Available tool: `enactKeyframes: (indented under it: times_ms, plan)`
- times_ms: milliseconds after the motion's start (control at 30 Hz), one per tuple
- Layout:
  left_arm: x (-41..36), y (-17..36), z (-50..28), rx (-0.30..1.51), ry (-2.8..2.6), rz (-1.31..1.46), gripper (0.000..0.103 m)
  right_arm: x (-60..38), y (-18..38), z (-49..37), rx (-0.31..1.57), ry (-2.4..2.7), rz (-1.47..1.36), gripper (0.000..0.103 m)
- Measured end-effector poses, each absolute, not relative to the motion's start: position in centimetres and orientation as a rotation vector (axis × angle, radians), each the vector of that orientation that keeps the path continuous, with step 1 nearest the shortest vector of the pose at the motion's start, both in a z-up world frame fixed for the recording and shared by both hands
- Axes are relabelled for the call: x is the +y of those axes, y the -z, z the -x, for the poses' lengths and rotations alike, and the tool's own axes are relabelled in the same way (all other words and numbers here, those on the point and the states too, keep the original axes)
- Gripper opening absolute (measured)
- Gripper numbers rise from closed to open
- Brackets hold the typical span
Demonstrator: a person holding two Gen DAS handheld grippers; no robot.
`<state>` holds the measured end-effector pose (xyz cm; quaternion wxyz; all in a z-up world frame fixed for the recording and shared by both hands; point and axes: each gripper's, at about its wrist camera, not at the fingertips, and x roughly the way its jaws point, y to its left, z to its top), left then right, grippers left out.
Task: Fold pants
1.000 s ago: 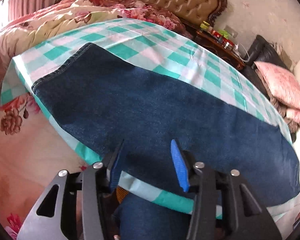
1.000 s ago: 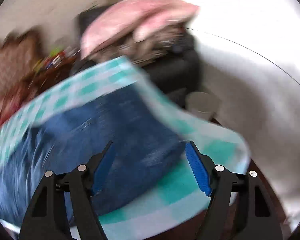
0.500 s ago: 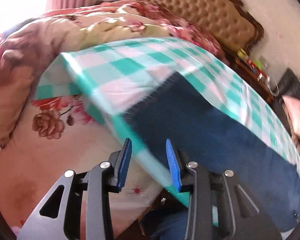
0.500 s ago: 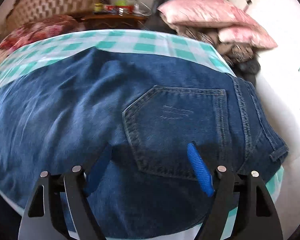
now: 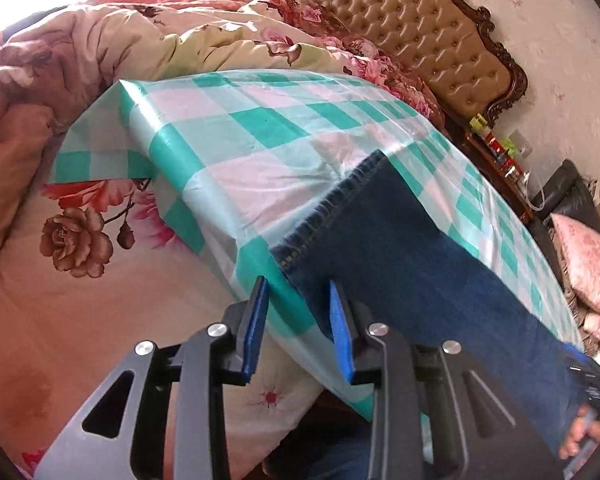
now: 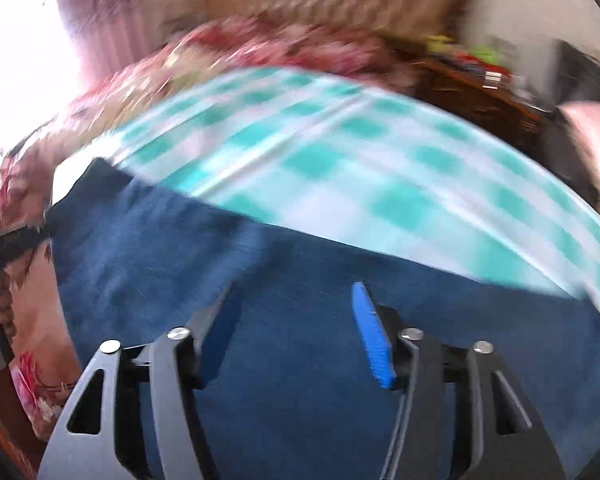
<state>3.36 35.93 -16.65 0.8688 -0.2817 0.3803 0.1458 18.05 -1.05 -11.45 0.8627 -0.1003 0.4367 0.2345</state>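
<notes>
Dark blue jeans (image 5: 420, 272) lie flat and lengthwise on a green-and-white checked cloth (image 5: 260, 132). Their stitched hem (image 5: 324, 216) is at the left end. My left gripper (image 5: 298, 320) hovers over the cloth's near edge at the hem's near corner. Its jaws are closing, with a gap still between the blue pads and nothing pinched. The blurred right wrist view shows my right gripper (image 6: 292, 332) above the middle of the jeans (image 6: 300, 272), on the cloth (image 6: 340, 140). Its jaws are closing too and press on nothing. A person's hand (image 5: 580, 432) shows at the lower right.
A floral quilt (image 5: 100, 60) is heaped behind the cloth, and a flowered sheet (image 5: 80, 280) lies to its left. Further back are a tufted headboard (image 5: 420, 32), a cluttered nightstand (image 5: 496, 152) and pink pillows (image 5: 584, 256) at the right.
My left gripper slid left along the jeans to the hem end and its jaws narrowed. My right gripper swept fast from the waist and back pocket toward the legs, and its jaws narrowed too.
</notes>
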Motion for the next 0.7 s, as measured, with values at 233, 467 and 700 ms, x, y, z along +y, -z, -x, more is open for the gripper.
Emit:
enactKeyframes:
  times_ms: [233, 467, 700]
  plan:
    - [36.7, 16.5, -3.4, 0.782, -0.265, 0.614, 0.033, 4.5, 13.7, -21.0, 0.936, -0.469, 0.306, 0.045]
    - [36.0, 15.5, -3.7, 0.796, -0.313, 0.537, 0.032, 5.3, 14.3, -22.1, 0.92, -0.426, 0.277, 0.048]
    - [28.5, 10.4, -5.4, 0.697, -0.162, 0.264, 0.039, 3.5, 12.9, -20.2, 0.929, -0.334, 0.203, 0.054]
